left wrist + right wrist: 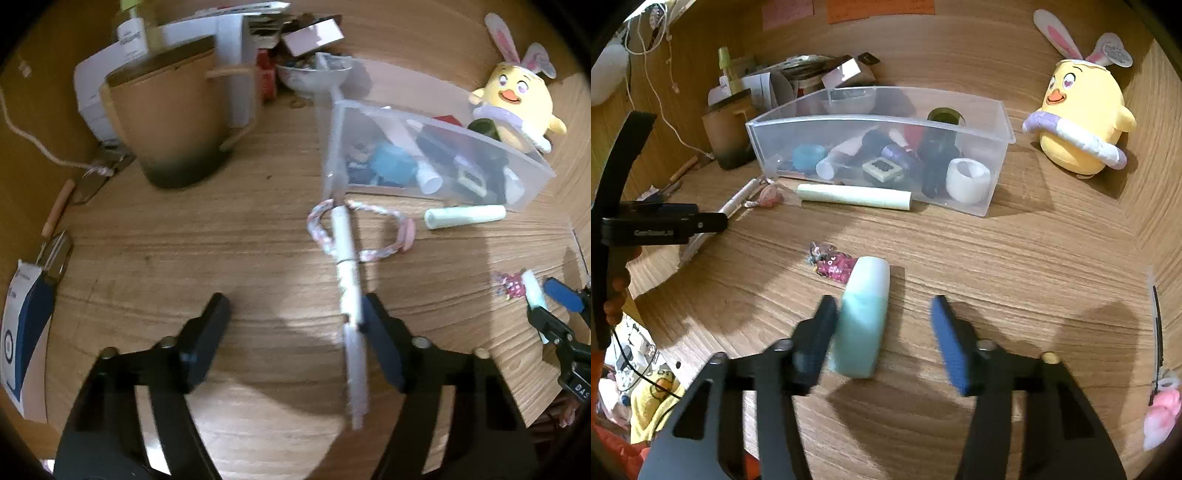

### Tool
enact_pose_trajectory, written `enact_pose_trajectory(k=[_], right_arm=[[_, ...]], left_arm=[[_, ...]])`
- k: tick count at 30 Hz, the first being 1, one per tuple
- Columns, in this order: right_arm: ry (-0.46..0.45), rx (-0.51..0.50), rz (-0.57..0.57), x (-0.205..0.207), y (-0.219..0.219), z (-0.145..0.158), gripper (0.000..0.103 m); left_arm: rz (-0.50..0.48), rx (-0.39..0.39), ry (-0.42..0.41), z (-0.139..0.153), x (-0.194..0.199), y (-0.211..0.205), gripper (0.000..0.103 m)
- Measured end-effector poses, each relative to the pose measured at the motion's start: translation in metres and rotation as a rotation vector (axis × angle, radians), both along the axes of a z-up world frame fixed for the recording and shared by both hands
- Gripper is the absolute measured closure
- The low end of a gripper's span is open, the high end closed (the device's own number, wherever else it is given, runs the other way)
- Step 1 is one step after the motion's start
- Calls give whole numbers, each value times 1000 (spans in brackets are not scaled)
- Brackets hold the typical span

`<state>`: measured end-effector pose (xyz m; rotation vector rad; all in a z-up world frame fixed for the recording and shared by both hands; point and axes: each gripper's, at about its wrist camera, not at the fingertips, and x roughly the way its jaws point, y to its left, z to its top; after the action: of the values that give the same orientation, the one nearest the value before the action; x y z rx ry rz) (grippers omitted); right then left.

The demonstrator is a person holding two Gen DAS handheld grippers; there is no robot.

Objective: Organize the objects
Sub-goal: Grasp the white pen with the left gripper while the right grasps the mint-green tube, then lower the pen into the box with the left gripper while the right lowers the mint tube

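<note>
Right claw [882,328] standing open around mint tube [864,317]; left claw [295,332] open beside pen [349,288]; centring each before squeezing, then carrying toward clear bin [997,147]

Wooden desk [1015,266] carrying clear plastic bin [879,122], yellow plush chick [1082,122], pale green tube [853,196], brown mug [166,122], braided bracelet [369,229]
</note>
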<state>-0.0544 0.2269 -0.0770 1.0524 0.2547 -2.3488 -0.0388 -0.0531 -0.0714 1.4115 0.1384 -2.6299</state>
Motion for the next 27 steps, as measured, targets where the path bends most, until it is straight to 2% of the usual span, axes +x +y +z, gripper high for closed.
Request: enact_pose_trajectory(k=[2, 4, 5, 7, 10, 15, 27], right_arm=[[2, -8, -4, 0, 1, 0, 69], [6, -13, -8, 0, 1, 0, 78], [5, -17, -10, 0, 2, 0, 80], [0, -30, -23, -2, 4, -1, 80], [-2, -44, -41, -5, 6, 1, 80], [18, -67, -55, -7, 8, 11, 80], [97, -161, -42, -12, 7, 48, 80]], left_arm=[[-21, -9, 10, 1, -3, 7, 48], [-54, -15, 23, 3, -6, 16, 67], [-72, -17, 26, 3, -8, 19, 72], [-111, -26, 24, 4, -10, 26, 91], [-160, -38, 25, 5, -6, 37, 93], [-180, -19, 58, 11, 0, 42, 93], [-188, 38, 185, 59, 14, 51, 93]])
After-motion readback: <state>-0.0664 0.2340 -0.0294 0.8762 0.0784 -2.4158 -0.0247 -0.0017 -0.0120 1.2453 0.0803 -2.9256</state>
